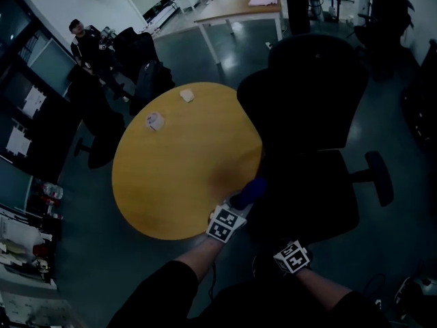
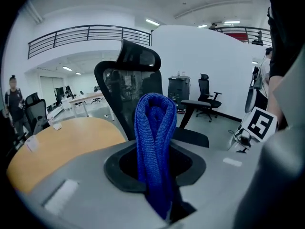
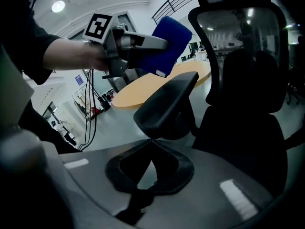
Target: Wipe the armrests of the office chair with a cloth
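Observation:
A black mesh-backed office chair (image 1: 317, 108) stands to the right of the round table. My left gripper (image 1: 235, 207) is shut on a folded blue cloth (image 1: 247, 192), held at the table's edge beside the chair's seat. In the left gripper view the cloth (image 2: 155, 128) rises out of the jaws in front of the backrest (image 2: 128, 75). The chair's near armrest (image 3: 167, 104) shows close in the right gripper view, just beyond my right gripper (image 3: 151, 142), whose jaws are shut with nothing in them. Above that armrest hang the left gripper (image 3: 138, 44) and the cloth (image 3: 169, 44). The far armrest (image 1: 379, 176) sticks out to the right.
The round yellow table (image 1: 177, 176) carries two small white objects (image 1: 155, 121) (image 1: 187, 96). More dark chairs (image 1: 102, 125) stand to the left, with a person (image 1: 85, 39) behind them. A long table (image 1: 239, 5) is at the back.

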`<state>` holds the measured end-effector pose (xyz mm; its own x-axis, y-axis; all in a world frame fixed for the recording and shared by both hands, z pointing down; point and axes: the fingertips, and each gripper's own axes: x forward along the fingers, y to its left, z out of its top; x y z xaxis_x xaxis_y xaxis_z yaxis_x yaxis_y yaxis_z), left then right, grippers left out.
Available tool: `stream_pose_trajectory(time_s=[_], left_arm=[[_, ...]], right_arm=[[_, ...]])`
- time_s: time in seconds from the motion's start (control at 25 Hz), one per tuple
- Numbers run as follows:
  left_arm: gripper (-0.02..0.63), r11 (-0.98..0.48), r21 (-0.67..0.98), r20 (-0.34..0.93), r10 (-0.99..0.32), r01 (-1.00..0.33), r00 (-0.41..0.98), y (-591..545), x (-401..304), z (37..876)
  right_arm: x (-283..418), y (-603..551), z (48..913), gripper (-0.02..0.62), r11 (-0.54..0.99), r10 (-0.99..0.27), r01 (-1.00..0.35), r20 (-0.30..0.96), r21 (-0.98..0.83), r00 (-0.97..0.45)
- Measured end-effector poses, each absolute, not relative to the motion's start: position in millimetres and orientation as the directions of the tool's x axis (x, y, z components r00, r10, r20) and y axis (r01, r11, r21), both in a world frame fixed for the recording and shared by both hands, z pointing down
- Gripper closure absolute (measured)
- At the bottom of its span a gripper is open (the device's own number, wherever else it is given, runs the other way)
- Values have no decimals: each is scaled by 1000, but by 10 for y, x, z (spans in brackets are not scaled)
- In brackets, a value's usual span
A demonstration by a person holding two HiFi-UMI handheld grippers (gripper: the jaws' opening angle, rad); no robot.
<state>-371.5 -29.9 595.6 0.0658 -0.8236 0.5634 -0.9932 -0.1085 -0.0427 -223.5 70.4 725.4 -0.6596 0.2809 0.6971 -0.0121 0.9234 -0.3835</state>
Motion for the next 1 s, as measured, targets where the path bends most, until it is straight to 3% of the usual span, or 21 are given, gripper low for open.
stream_pose_trajectory(time_s=[0.52,0.76,1.0], left_arm=[[489,-145,-98,624,-780,-984,53,-1044,-4298,6177],[489,-246,-95,701,-704,-965,110,-1172,-4139,6464],[491,-203,-53,684,-721,-978,113,-1135,-3992,6497]], right_arm=[[-2484,680,7186,591,924,306,30,691,-381,-655],[-2531,690,7166,591,920,303,13,692,-391,-655],[-2582,677,7181,591,916,299,-6,692,-402,-657]])
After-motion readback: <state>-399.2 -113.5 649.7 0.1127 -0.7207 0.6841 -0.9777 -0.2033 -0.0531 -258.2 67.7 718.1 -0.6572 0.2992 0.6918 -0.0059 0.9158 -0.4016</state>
